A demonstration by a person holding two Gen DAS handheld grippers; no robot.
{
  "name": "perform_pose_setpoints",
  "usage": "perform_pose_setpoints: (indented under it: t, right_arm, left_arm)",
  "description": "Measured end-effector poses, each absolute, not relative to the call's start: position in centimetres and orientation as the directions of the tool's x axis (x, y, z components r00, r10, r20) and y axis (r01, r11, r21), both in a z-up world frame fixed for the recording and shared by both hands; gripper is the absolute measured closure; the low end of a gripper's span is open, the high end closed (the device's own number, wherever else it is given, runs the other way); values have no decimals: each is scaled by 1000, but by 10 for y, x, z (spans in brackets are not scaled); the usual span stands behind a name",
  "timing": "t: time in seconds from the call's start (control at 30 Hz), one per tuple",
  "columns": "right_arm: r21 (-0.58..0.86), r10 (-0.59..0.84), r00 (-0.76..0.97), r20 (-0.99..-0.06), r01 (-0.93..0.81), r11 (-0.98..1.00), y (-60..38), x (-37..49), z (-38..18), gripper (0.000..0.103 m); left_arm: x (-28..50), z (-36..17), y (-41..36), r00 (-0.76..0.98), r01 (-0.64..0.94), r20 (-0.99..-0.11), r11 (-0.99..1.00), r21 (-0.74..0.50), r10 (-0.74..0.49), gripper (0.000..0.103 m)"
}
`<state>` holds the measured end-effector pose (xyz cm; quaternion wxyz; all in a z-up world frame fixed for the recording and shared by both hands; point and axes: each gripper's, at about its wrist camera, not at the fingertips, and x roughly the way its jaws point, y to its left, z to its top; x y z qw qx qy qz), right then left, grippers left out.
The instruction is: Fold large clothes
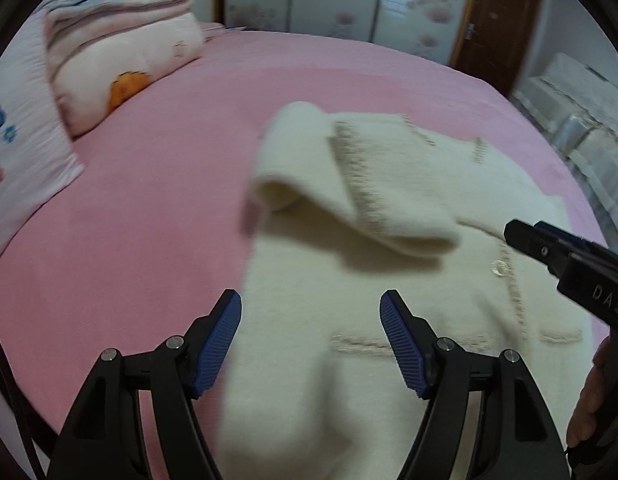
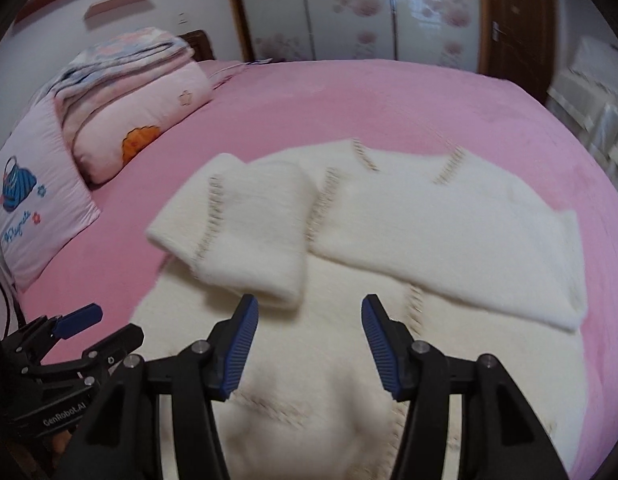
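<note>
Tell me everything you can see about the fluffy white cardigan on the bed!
The cardigan is cream-white and fuzzy, like soft knit, with tan stitched trim, pocket lines and a pale button. It lies flat on the pink bed, front up, both sleeves folded across its chest. Both grippers, left and right, hover open above its lower part, holding nothing.

The bed (image 2: 389, 104) has a pink cover. A cream cardigan (image 2: 389, 248) lies flat near its front edge, both sleeves folded over the body. At the left edge lies a pink pillow (image 2: 33, 216), and beside it a stack of folded blankets (image 2: 125, 108).
</note>
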<state>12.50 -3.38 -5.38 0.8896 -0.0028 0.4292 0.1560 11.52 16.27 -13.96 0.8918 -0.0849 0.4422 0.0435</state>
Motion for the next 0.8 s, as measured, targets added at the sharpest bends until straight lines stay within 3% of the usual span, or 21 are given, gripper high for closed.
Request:
perform_pose_setpoints:
  t: [0.13,0.43,0.63,0.7,0.73,0.8]
  right_arm:
    - [108,296,565,-770,-342,934,10,138,-55,49]
    - [93,264,449,-853,-367,925,77,183,-95,49]
    - [-114,85,485,-871,-367,923,98,185,-115,50]
    - [-132,85,495,-865,-387,912,97,181,-112,68]
    - [-131,92,489,-867,-403,906,96,180,-109,91]
    - [-131,94,495,-864,-400,907,88,179,-99,93]
  left_arm:
    - [106,-145,181,612,-208,-790,972,-112,40,32]
    - [106,-166,196,578,-217,-816,959,-181,-23,32]
    - [107,-173,203,554,-236,-831,951,-201,-38,32]
    - [109,-173,206,551,-243,-833,945,-218,-50,32]
    - [109,-173,207,549,-244,-834,943,-225,-57,32]
    - [110,-172,206,551,-244,-832,943,-227,-58,32]
